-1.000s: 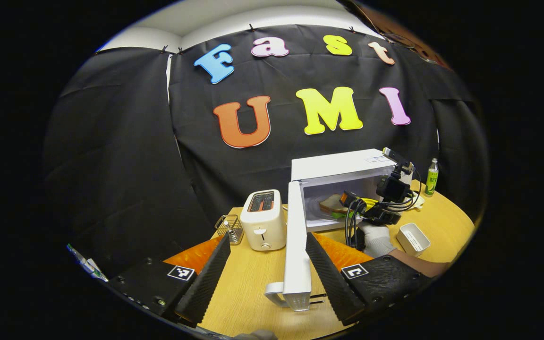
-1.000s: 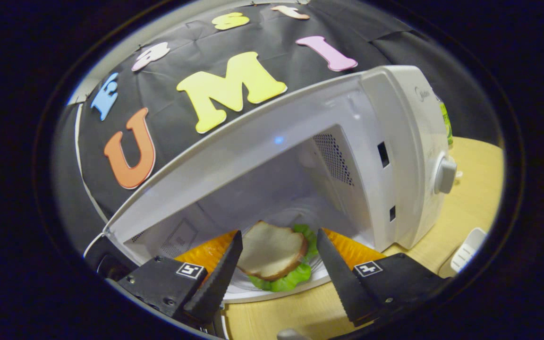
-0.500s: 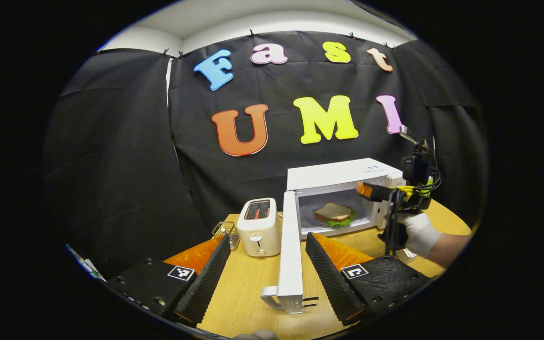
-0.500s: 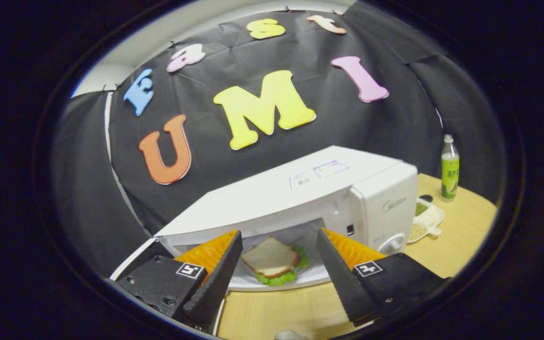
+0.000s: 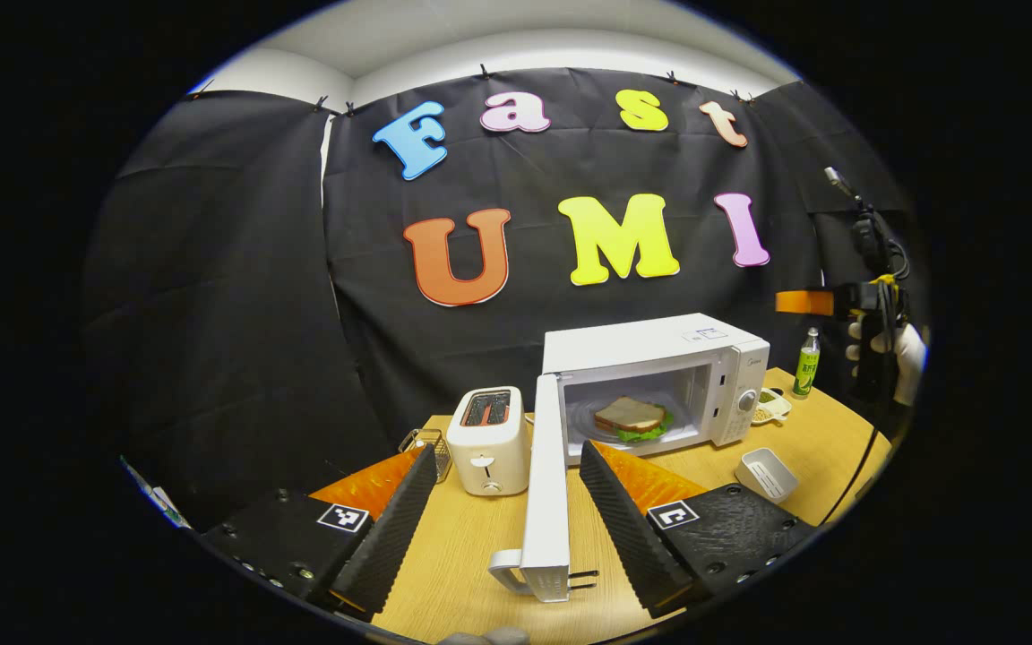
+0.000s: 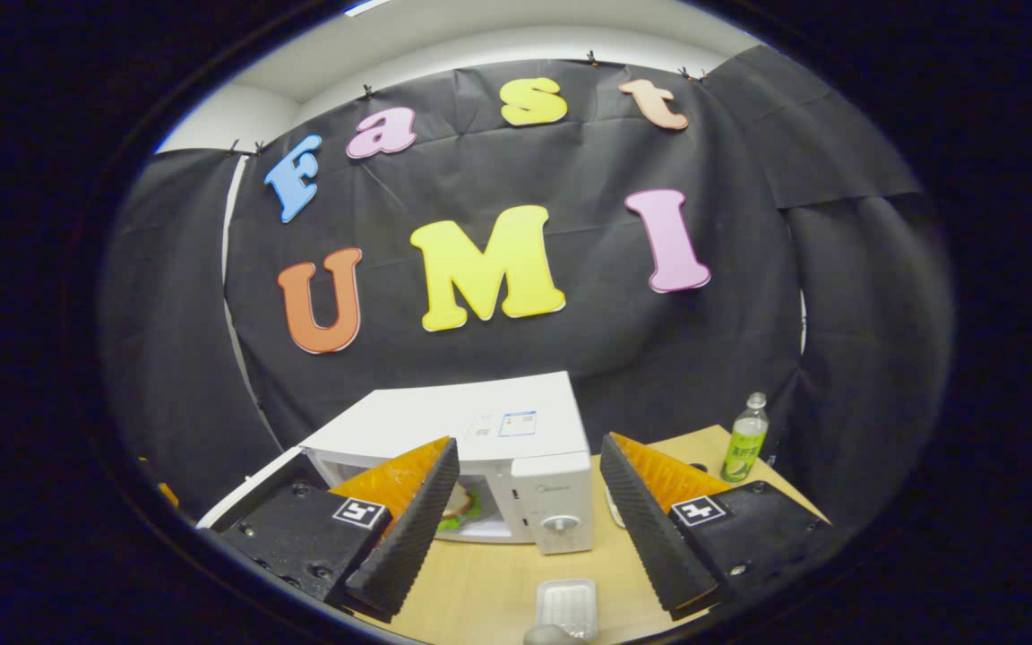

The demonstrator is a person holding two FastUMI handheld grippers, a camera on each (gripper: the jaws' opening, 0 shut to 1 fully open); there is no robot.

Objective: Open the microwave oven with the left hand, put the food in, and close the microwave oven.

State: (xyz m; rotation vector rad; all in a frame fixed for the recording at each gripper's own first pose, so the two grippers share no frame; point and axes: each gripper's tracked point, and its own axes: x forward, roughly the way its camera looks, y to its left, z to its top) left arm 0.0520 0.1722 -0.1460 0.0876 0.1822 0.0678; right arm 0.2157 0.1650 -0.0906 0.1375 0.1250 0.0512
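The microwave oven (image 5: 659, 372) is standing on the bench (image 5: 471, 555) with its door (image 5: 545, 488) swung wide open; the sandwich (image 5: 631, 417) is lying inside on the turntable. The left gripper (image 5: 498, 520) is holding its jaws spread on either side of the door's edge, not pressing it. The left gripper view is also showing a toaster (image 5: 487, 439) and, high at the right, a gloved hand (image 5: 901, 349). In the right gripper view, the right gripper (image 6: 525, 528) is hovering with jaws spread; a green bottle (image 6: 743, 439) is standing beside the oven; a white tray (image 6: 567, 605) is lying below.
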